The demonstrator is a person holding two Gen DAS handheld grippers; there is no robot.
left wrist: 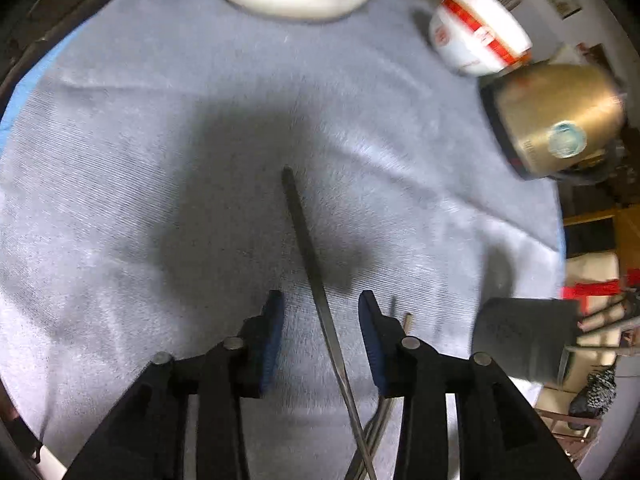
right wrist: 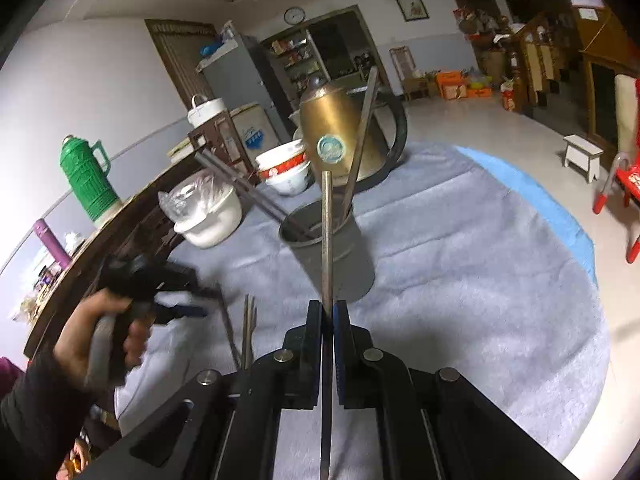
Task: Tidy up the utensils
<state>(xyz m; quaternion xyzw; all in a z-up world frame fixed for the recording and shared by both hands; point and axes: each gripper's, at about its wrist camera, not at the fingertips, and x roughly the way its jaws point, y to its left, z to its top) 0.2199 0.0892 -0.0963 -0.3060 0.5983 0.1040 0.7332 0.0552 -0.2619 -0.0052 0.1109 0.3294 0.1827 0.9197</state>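
My right gripper [right wrist: 329,310] is shut on a metal chopstick [right wrist: 327,236] that points up in front of a grey holder cup [right wrist: 332,252]. The cup stands on the grey cloth and holds other chopsticks [right wrist: 362,132]. My left gripper [left wrist: 320,308] is open just above the cloth, its jaws either side of a metal chopstick [left wrist: 304,232] lying there. It also shows in the right wrist view [right wrist: 192,304], held in a hand at the left. More chopsticks [right wrist: 248,328] lie on the cloth near it. The cup shows at the right of the left wrist view [left wrist: 520,336].
A brass kettle [right wrist: 340,140], a red-and-white bowl [right wrist: 286,172] and a white covered bowl [right wrist: 212,216] stand behind the cup on the round table's grey cloth [right wrist: 460,280]. A green thermos [right wrist: 86,176] stands at the far left. Floor and chairs lie beyond the table's right edge.
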